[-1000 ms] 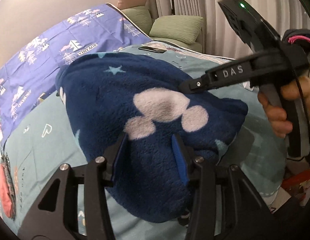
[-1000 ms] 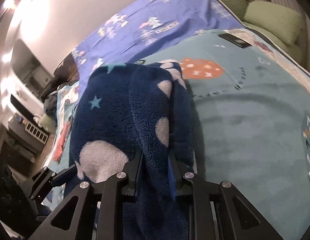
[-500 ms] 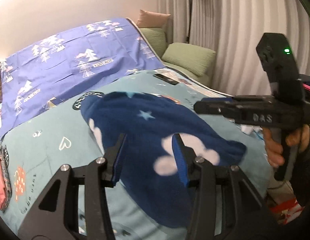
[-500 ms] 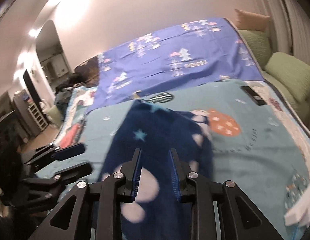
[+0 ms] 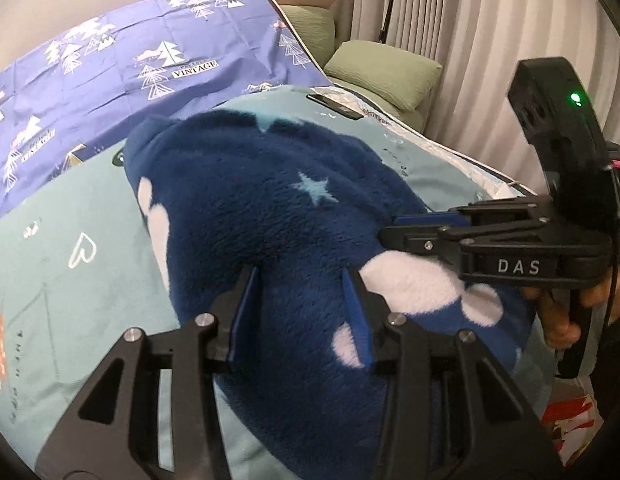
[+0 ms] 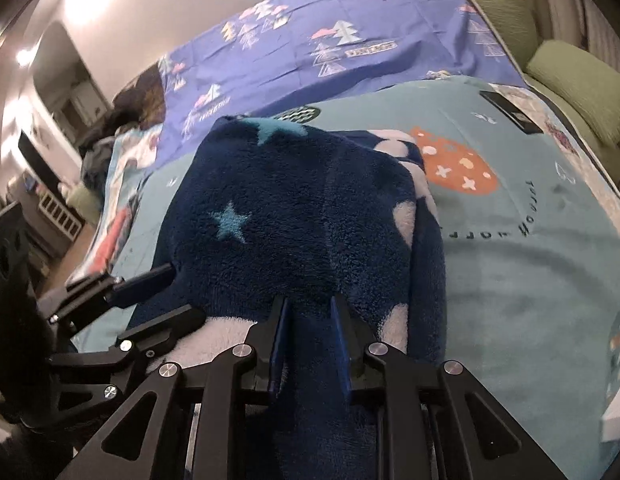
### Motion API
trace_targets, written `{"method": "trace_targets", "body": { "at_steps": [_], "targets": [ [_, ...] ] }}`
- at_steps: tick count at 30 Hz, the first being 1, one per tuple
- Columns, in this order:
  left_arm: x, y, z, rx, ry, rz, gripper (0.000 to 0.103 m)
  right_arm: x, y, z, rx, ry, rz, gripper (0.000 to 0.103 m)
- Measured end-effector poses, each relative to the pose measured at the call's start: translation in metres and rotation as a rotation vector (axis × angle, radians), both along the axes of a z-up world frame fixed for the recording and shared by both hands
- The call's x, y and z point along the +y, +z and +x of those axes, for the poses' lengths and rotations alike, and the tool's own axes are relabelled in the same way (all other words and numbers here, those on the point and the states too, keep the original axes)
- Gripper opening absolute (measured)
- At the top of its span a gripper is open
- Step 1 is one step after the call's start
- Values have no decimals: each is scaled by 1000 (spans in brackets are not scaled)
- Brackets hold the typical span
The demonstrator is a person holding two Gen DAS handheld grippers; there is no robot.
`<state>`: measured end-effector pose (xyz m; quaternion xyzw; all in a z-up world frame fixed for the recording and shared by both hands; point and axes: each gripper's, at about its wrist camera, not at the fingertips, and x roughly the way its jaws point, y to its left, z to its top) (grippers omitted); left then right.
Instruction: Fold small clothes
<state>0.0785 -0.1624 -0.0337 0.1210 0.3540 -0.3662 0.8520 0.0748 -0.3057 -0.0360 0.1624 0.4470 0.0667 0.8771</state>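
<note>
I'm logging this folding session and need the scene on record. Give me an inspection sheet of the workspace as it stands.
Surface: bed with a teal printed blanket; a blue tree-print sheet lies beyond it.
Job's things: navy fleece garment with stars and white patches, bunched on the blanket.
Clutter: a flat dark device near the far edge of the blanket.
Grippers: left gripper has fleece between its pads; right gripper also has fleece between its pads, jaws closing.
Cables: a thin black cord by the hand holding the right gripper.
Surroundings: green pillows, pale curtains, lit room to the left.
</note>
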Motion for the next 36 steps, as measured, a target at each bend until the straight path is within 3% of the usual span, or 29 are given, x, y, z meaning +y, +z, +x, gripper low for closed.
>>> {"method": "trace_targets", "body": {
  "at_steps": [3, 6, 7, 10, 15, 17, 18, 20, 25, 30, 33, 36],
  "targets": [
    [7, 24, 3, 10, -29, -63, 45, -20, 24, 1, -29, -37, 118, 26],
    [13, 51, 15, -48, -19, -117, 55, -26, 50, 13, -123, -75, 68, 27],
    [11, 57, 23, -69, -9, -115, 58, -24, 57, 23, -139, -70, 36, 28],
    [-2, 60, 55, -84, 29, -79, 58, -16, 58, 51, -137, -13, 63, 28],
    [-22, 19, 112, 60, 39, -44, 58, 0, 14, 95, -5, -12, -19, 33],
    [-29, -13, 126, 110, 27, -9, 58, -6, -28, 109, 72, -6, 30, 33],
    [-30, -26, 128, 121, 23, -9, 59, -12, -36, 109, 69, -13, 65, 33],
    [-29, -34, 119, 81, 17, -23, 59, -24, -37, 105, 57, -33, 146, 32],
    [-29, -31, 116, 74, 11, -9, 59, -15, -31, 101, 50, -17, 81, 33],
    [-16, -3, 107, 66, 21, -48, 59, -16, 2, 80, -27, -5, 40, 35],
    [7, 17, 86, 59, 9, -113, 59, -21, 20, 51, -74, 8, 39, 41],
    [20, 13, 54, 70, -52, -116, 68, -14, 10, 31, -45, 46, 4, 46]
  ]
}}
